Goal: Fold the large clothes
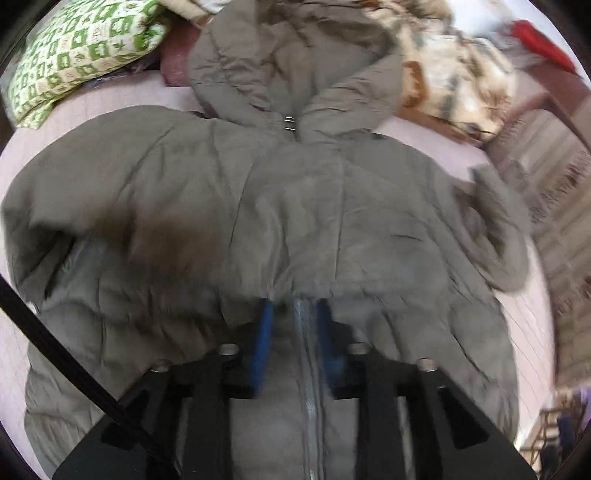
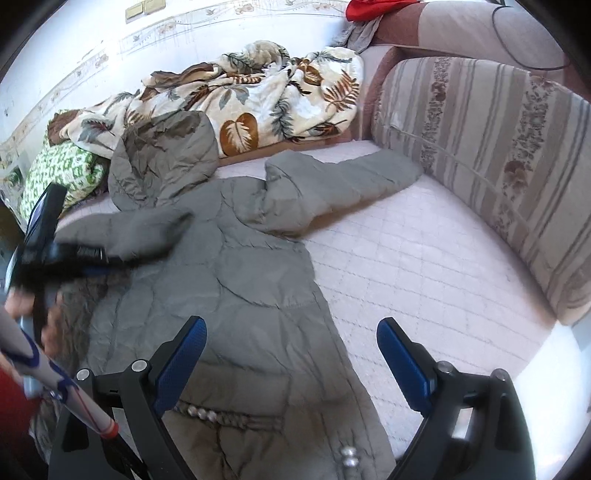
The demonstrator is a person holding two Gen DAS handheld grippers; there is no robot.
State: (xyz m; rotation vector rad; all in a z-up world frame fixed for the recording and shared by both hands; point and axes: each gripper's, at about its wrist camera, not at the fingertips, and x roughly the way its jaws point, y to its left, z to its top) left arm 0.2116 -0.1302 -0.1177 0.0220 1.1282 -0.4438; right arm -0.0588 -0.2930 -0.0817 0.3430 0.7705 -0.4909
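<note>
A green patterned pillow lies at the far left corner of the bed, which is covered with a pink quilted sheet.

The left gripper is over the left side of the grey padded coat. In the left wrist view its 2 blue pads stand close together, and a grey strip of the coat with stitching runs between them. The picture is blurred there, so I cannot tell if the claw is clenched on the cloth or only near it. In the right wrist view a hand holds this tool at the left edge of the picture, and the coat's left sleeve lies folded across the chest, just beside the tool.

The coat lies spread on the middle of the bed. Its hood points to the far edge, where a leaf-print blanket is bunched. A belt with beads crosses the lower part of the coat.

The right gripper hangs above the coat's lower right edge. Its claw is released, the 2 blue pads stand wide apart and hold nothing.

The right sleeve stretches out toward the right edge of the bed, near a striped cushion. A red cloth lies at the far right corner.
</note>
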